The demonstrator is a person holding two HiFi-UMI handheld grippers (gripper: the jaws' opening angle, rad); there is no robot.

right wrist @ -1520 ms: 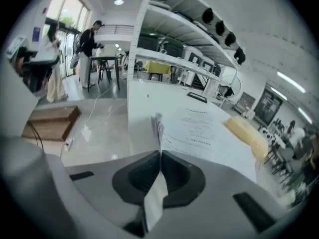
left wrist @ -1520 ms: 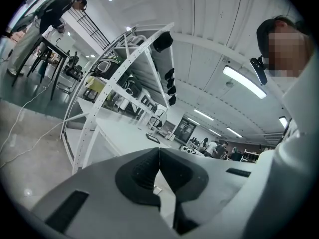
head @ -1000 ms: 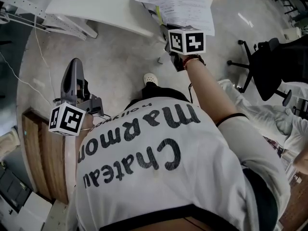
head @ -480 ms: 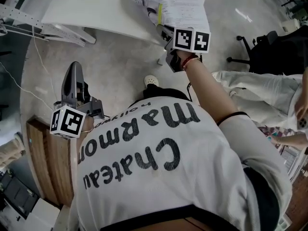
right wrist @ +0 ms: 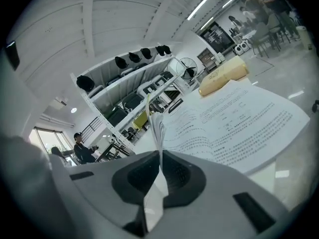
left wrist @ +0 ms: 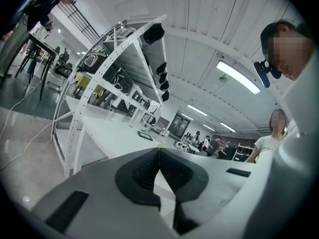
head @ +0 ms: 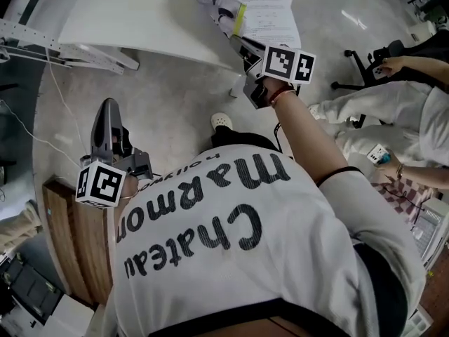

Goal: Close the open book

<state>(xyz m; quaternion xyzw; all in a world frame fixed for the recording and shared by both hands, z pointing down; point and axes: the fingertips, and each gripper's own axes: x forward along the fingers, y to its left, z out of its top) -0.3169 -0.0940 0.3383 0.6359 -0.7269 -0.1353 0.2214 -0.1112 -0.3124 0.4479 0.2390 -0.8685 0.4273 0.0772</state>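
The open book (head: 263,12) lies at the near edge of the white table (head: 140,12), its printed right-hand page (right wrist: 239,121) spread flat. My right gripper (head: 243,48) is at that edge, shut on a thin bunch of its pages (right wrist: 158,128), which stand up fanned between the jaws. A yellow-green cover edge (head: 241,17) shows where the left half is lifted. My left gripper (head: 107,121) hangs low at the left over the floor, away from the book. In the left gripper view its jaws (left wrist: 159,149) meet at the tips with nothing between them.
A yellowish packet (right wrist: 224,76) lies on the table beyond the book. A metal shelf frame (head: 42,41) stands left of the table. A person in white (head: 393,118) sits at the right by an office chair (head: 365,69). A wooden surface (head: 70,244) is at the lower left.
My right gripper has risen and rolled, lifting the book's left pages upright so the yellow-green cover edge shows. The person at the right has come further into view. The left gripper kept still.
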